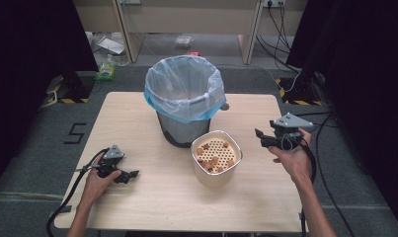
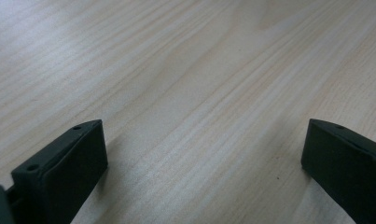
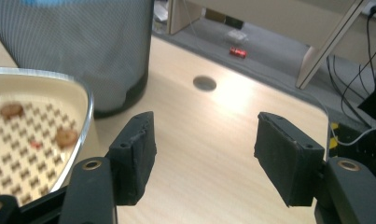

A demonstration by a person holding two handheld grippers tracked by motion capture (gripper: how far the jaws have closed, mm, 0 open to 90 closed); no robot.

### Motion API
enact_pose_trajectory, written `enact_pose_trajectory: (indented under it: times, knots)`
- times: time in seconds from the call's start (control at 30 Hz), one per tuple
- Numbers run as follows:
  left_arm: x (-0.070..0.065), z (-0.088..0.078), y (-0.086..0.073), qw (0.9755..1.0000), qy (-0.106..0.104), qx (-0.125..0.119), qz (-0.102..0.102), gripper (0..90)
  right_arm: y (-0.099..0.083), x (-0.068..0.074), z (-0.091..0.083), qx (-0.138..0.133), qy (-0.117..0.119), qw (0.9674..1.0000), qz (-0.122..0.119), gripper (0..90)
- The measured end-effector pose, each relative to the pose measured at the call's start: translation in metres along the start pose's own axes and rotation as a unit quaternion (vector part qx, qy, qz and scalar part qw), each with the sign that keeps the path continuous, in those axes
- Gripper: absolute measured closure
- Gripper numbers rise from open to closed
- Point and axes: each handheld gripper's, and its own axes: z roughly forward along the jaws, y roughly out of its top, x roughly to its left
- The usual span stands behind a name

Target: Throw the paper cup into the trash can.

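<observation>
high view: right hand-held gripper (image 1: 263,138) raised, level

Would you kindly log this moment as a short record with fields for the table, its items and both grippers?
surface: light wooden table
bin: mesh waste bin lined with a pale blue bag, at the table's far middle
container: cream perforated basket holding small brown food pieces, standing just in front of the bin
left gripper: low over bare table, jaws open, nothing between them
right gripper: held to the right of the basket, jaws open and empty
</observation>
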Motion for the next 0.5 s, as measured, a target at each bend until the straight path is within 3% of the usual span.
enact_pose_trajectory:
  times: [0.5]
  knots:
    - [0.0, 0.0, 0.0, 1.0, 0.0, 0.0, 0.0, 0.0, -0.063, 0.015, 0.008, 0.036, 0.01, 0.9991, 0.022, 36.7]
